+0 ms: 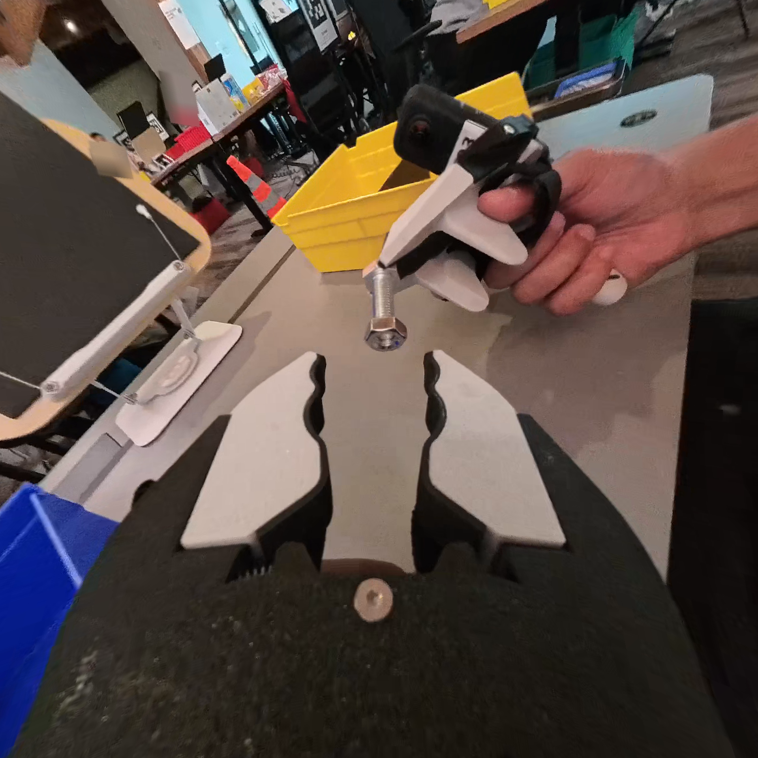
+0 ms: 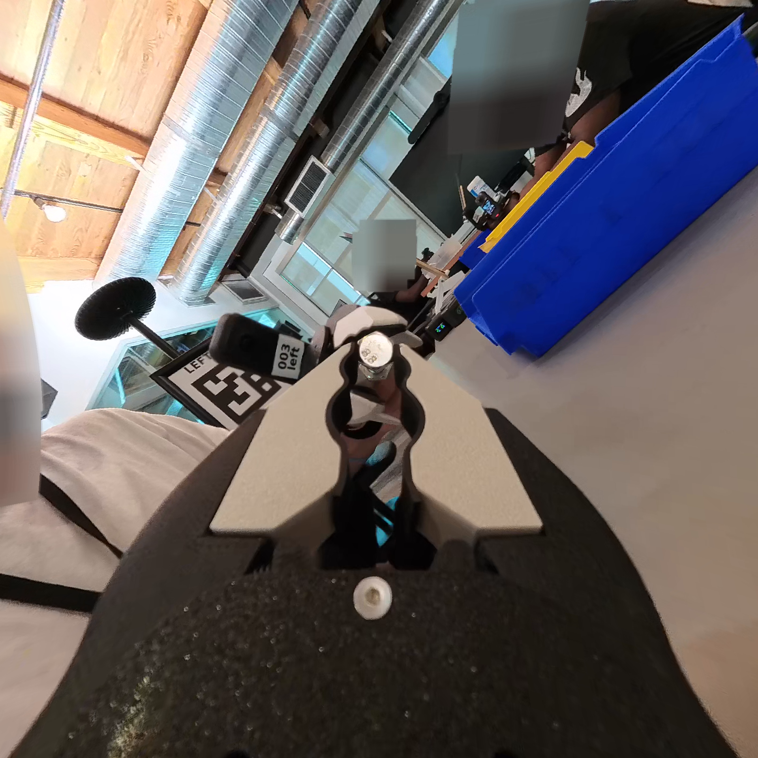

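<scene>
While right jaws (image 1: 383, 268) grip bolt (image 1: 381, 297) — head half-hidden.

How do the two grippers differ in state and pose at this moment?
The left gripper is open with nothing between its fingers; the right gripper is shut on a silver bolt by its head. The left points along the grey table; the right tilts down, bolt hanging nut-end down. Both have white fingers with black pads.

A grey table (image 1: 512, 410) carries a yellow bin (image 1: 348, 213) at its far side, a blue bin (image 1: 37, 574) at the near left corner, and — along the left edge — a white stand base (image 1: 184, 381).
</scene>
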The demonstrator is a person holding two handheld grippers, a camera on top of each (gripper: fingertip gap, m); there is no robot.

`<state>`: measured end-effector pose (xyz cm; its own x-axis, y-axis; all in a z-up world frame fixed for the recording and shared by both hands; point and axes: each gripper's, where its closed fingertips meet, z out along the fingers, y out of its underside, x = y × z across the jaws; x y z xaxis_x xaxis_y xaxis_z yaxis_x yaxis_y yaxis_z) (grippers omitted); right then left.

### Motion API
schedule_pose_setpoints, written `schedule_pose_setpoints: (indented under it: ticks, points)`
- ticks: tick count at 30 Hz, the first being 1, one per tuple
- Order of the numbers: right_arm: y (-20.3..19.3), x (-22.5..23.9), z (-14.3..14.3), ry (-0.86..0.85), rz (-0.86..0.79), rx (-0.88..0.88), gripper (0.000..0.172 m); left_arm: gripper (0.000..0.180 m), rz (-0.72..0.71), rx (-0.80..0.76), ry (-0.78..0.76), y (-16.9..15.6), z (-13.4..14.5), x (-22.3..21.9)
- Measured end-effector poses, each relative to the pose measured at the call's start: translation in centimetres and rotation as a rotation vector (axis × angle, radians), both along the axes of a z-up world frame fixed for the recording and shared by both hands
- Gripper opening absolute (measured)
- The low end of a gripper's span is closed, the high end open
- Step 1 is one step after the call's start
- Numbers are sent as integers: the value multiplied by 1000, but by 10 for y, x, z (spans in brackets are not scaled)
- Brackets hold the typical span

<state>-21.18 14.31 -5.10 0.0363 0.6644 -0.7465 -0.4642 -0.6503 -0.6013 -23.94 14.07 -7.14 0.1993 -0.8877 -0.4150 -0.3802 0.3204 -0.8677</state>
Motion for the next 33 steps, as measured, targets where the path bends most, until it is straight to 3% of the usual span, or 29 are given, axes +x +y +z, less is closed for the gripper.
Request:
schedule_pose_setpoints:
  ticks: [7,13,17,19,24,33]
  points:
    - [-10,-8,1,59,107,-36,16,40,-44,390,79,-17,6,-6]
    - [-15,-15,-1,48,146,-48,16,37,-77,508,153,-23,-3,-6]
    - [-15,-17,-5,31,147,-57,16,18,-62,574,161,-23,-2,-7]
    - [-14,-16,-4,27,137,-53,16,18,-55,567,162,-22,-1,-7]
    - [-13,-12,-2,-13,92,3,17,18,-53,327,98,-21,2,-2]
    - [-33,-13,10,-296,6,356,17,17,-339,-549,-138,-40,19,-3]
